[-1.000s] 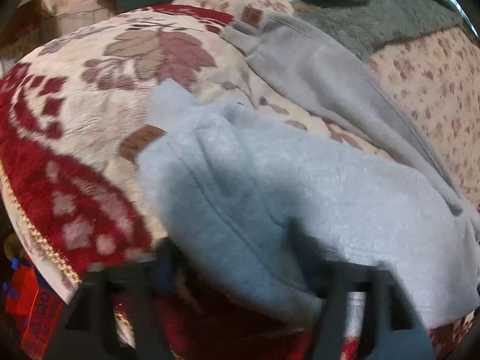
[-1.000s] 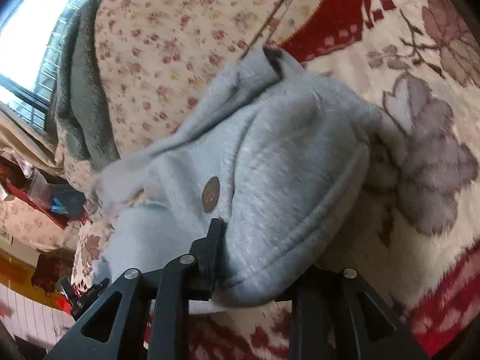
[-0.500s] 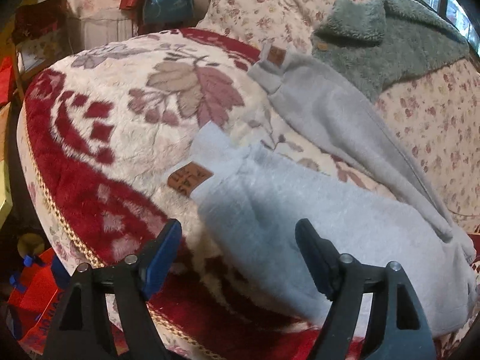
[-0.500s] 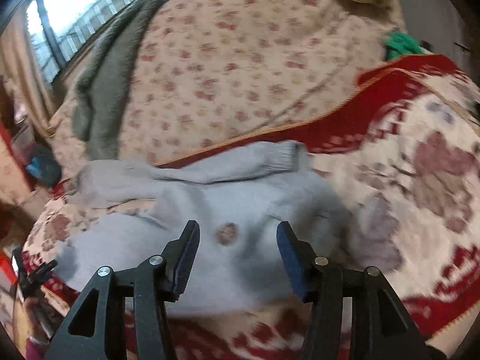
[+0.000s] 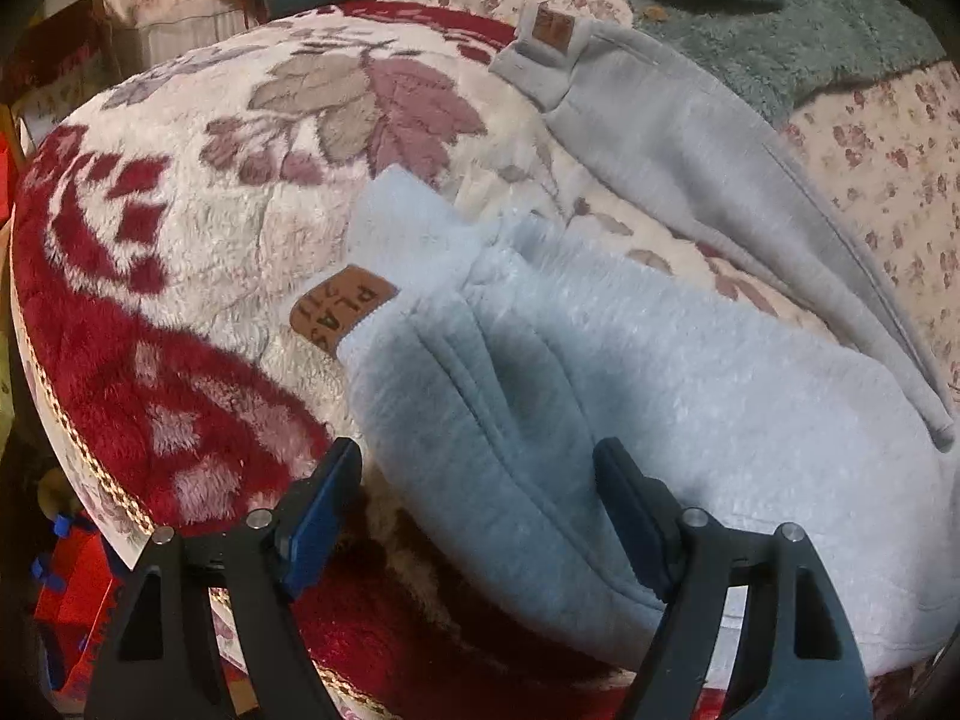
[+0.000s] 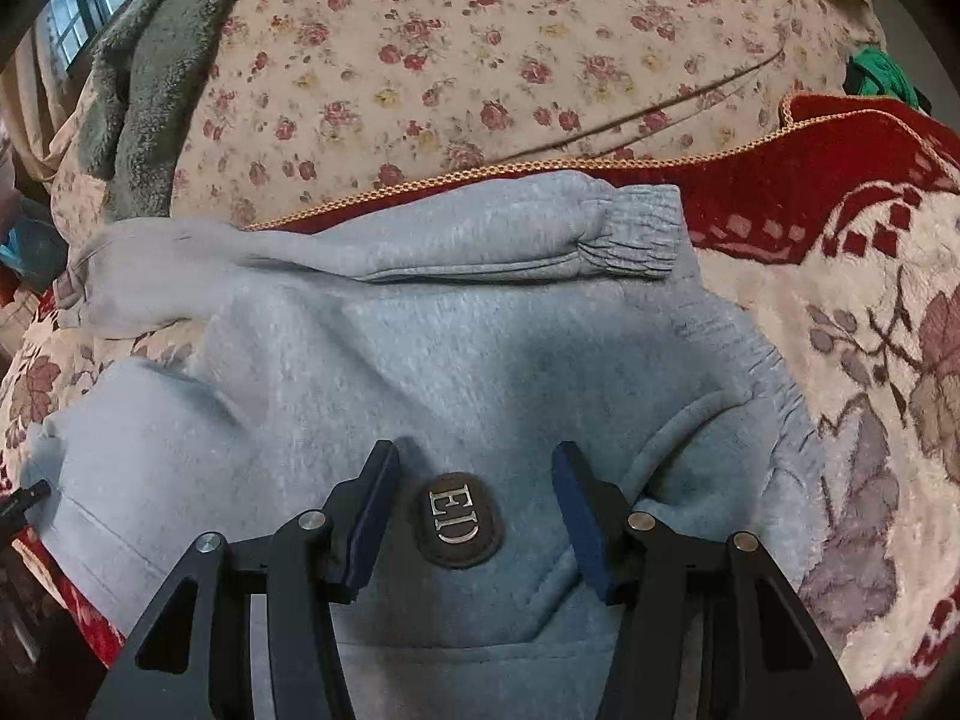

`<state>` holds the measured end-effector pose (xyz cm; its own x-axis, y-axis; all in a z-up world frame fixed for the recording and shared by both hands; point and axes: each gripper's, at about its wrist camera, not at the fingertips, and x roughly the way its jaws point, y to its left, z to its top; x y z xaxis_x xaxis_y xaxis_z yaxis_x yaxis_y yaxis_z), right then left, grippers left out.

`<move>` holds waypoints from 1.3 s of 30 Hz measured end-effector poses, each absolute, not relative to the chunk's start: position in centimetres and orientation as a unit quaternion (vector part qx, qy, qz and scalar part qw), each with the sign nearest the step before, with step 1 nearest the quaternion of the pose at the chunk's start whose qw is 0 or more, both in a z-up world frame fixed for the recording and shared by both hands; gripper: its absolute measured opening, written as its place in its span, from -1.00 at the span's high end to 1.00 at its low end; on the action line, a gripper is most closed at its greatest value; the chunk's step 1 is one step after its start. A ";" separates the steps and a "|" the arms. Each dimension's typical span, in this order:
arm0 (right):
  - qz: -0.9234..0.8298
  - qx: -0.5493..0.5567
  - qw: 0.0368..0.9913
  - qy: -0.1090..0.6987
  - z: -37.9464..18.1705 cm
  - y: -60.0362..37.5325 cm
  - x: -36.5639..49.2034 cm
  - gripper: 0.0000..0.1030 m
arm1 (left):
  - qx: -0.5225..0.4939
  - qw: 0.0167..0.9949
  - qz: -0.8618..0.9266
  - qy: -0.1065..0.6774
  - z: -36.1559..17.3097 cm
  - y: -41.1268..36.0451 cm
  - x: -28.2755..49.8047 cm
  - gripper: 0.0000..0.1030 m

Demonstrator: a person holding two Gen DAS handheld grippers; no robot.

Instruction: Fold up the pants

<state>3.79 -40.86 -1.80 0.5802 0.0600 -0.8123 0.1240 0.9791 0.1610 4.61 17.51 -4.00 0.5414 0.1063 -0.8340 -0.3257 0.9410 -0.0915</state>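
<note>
On the red-and-cream floral plush blanket [image 5: 198, 276], the pale grey fleece pants [image 6: 420, 360] lie loose, legs towards ten o'clock, left gripper [image 5: 477, 498] and right gripper [image 6: 474, 504] both spread, pinching nothing.

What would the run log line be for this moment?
task: fold pants | left hand-held gripper: open above pants | right hand-held gripper: open above oval badge | legs: apart on blanket

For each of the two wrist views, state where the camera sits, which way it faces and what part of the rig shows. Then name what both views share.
Left wrist: on the left gripper, angled down at a pant leg with brown patch; only its open fingers show.
Right wrist: on the right gripper, angled down at the oval badge; only its open fingers show.
Shared: grey pants, red floral blanket, green fleece.
</note>
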 end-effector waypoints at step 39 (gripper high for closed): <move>0.153 -0.025 0.879 0.450 2.8 -32.2 19.5 -0.58 | 0.055 0.917 -0.104 0.381 6.3 13.5 33.8 -0.89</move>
<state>19.51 -32.19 2.82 0.5474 0.2470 -0.7996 -0.2925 0.9517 0.0938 33.75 13.48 6.31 0.6881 -0.1494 -0.7101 0.2337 0.9721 0.0220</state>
